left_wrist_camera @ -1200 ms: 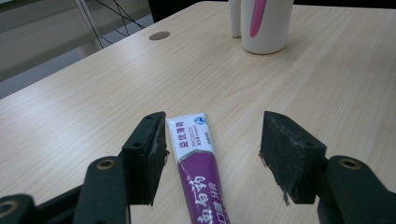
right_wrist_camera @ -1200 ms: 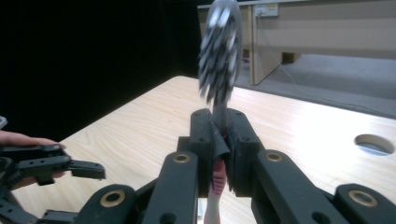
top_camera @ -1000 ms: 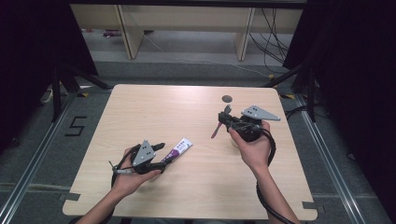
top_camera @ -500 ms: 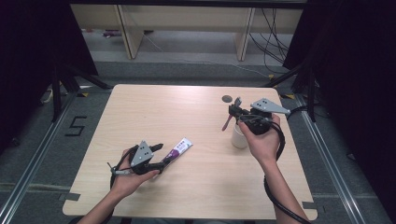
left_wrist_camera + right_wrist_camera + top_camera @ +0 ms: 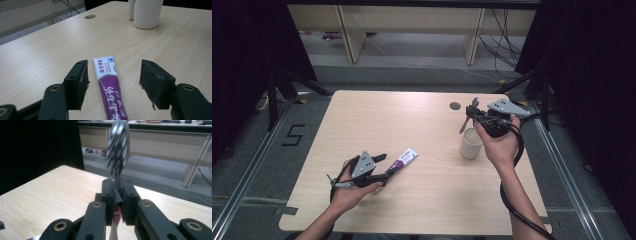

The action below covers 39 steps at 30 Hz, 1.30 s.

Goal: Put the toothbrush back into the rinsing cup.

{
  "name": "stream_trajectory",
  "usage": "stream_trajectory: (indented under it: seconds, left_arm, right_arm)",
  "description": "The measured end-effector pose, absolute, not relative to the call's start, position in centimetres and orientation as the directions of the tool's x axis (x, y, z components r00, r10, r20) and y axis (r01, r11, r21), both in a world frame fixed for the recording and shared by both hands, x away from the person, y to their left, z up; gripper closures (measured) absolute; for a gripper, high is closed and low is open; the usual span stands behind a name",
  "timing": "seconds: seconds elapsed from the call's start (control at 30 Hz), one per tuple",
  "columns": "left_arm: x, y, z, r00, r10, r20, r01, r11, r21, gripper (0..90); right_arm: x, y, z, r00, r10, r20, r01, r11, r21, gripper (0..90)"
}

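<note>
A purple and white toothpaste tube [image 5: 402,161] lies flat on the wooden table [image 5: 422,125], left of centre. My left gripper [image 5: 384,167] rests low over its near end. In the left gripper view the tube [image 5: 108,85] lies between the open jaws of the left gripper [image 5: 115,77], and neither pad touches it. My right gripper [image 5: 472,114] is raised at the right, shut on a pink-handled toothbrush [image 5: 463,125] just above and beside a white cup [image 5: 471,143]. In the right gripper view the bristled toothbrush head [image 5: 118,150] sticks up, blurred, from the shut right gripper [image 5: 117,195].
A round cable hole [image 5: 455,106] sits in the table behind the cup. The cup [image 5: 147,12] stands far off at the top of the left gripper view. Beyond the table's far edge are desk legs and cables on the floor.
My right hand has carried the toothbrush to the right and upward, uncovering the white cup below it. The left hand and the toothpaste tube have stayed put.
</note>
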State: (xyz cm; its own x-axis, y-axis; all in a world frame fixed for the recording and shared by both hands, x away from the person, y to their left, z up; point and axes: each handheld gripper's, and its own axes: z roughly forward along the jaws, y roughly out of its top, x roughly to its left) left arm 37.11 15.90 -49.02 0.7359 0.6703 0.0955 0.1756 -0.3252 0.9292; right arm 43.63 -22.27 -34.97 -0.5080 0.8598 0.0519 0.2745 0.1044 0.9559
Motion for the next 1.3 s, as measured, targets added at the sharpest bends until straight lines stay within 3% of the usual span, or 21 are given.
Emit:
stream_trajectory:
  seconds: [0.63, 1.3]
  left_arm:
    - [37.2, 16.0, -49.2, 0.740, 0.667, 0.085, 0.187, -0.326, 0.927, 39.7]
    - [37.4, 16.2, -49.1, 0.737, 0.670, 0.085, 0.191, -0.328, 0.925, 39.6]
  right_arm:
    - [46.3, -24.6, -34.5, -0.392, 0.919, 0.022, 0.262, 0.089, 0.961, 82.8]
    - [49.2, -25.0, -35.5, -0.342, 0.940, -0.011, 0.306, 0.123, 0.944, 82.8]
